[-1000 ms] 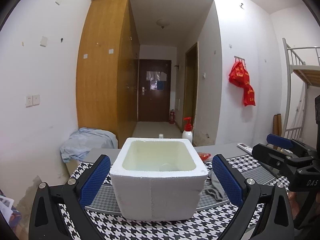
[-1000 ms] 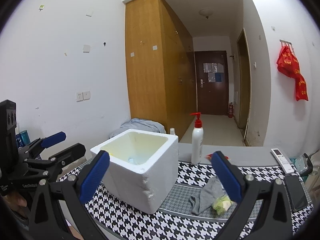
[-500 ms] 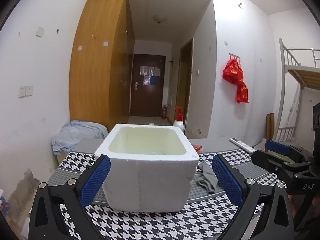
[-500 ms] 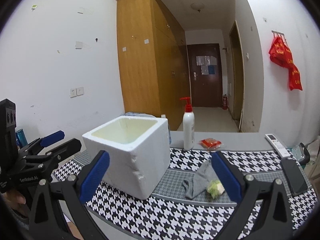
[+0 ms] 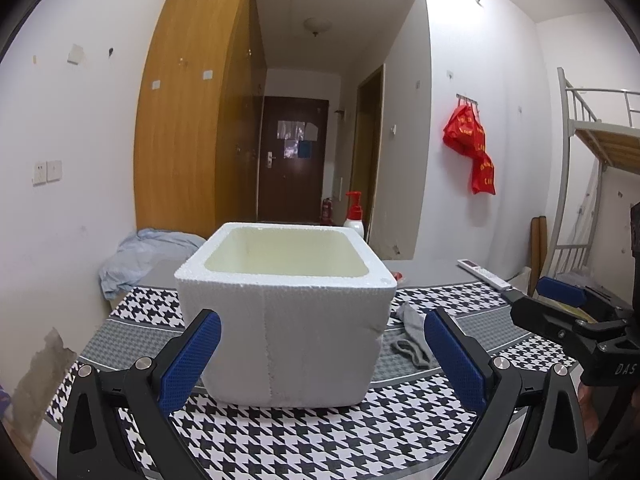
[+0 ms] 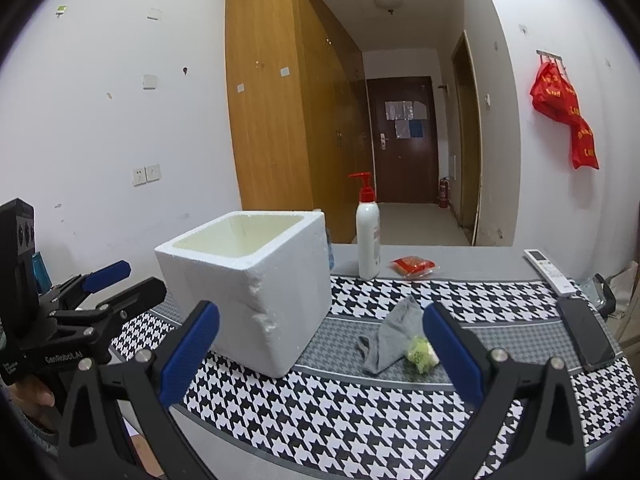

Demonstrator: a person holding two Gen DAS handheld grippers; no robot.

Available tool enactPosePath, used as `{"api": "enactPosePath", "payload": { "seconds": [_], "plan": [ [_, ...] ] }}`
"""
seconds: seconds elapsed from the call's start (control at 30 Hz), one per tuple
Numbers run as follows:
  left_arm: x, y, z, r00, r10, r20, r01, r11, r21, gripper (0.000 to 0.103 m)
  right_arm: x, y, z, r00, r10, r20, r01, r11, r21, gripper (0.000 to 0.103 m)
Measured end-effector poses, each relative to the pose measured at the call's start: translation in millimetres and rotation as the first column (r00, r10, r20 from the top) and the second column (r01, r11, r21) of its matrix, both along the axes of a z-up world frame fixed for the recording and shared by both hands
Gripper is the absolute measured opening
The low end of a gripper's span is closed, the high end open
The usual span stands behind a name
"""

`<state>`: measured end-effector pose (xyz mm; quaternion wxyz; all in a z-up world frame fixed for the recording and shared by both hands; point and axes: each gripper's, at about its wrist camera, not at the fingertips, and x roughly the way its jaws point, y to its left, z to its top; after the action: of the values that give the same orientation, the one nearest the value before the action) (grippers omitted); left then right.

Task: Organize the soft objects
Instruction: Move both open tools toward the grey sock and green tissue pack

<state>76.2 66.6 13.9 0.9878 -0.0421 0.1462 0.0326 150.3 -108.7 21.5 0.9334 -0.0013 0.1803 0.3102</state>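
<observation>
Foam box on bench, both grippers' jaws spread, holding nothing.
We see no contents from this angle; grey sock and green soft item lie beside it on the cloth.

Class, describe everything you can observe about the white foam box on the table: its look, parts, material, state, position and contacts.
The white foam box looks like expanded polystyrene: beaded, thick-walled, square and lidless, with a cream-tinted inner surface. It stands upright on the black-and-white houndstooth cloth. The corner edge nearest the right camera is chipped and crumbled. Its floor is hidden, so any contents cannot be seen. A grey sock lies apart on its right. Neither the left gripper nor the right gripper touches it; both are open.
</observation>
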Motion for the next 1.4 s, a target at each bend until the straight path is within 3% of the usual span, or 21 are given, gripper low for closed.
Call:
{"api": "enactPosePath", "payload": {
  "seconds": [0.53,1.07,1.4],
  "plan": [
    [18,-41,-11,0.993,-0.102,-0.051,0.103,0.995,0.010,0.102,8,-32,-8,0.995,-0.097,-0.036,0.096,0.995,-0.013,0.103],
    [40,-88,-26,0.967,-0.231,-0.105,0.232,0.973,-0.003,0.102,12,-73,-21,0.979,-0.194,-0.069,0.191,0.980,-0.052,0.103],
    [62,-99,-34,0.958,-0.244,-0.154,0.246,0.969,-0.008,0.102,28,-87,-33,0.972,-0.213,-0.104,0.208,0.977,-0.053,0.103]
  ]
}}
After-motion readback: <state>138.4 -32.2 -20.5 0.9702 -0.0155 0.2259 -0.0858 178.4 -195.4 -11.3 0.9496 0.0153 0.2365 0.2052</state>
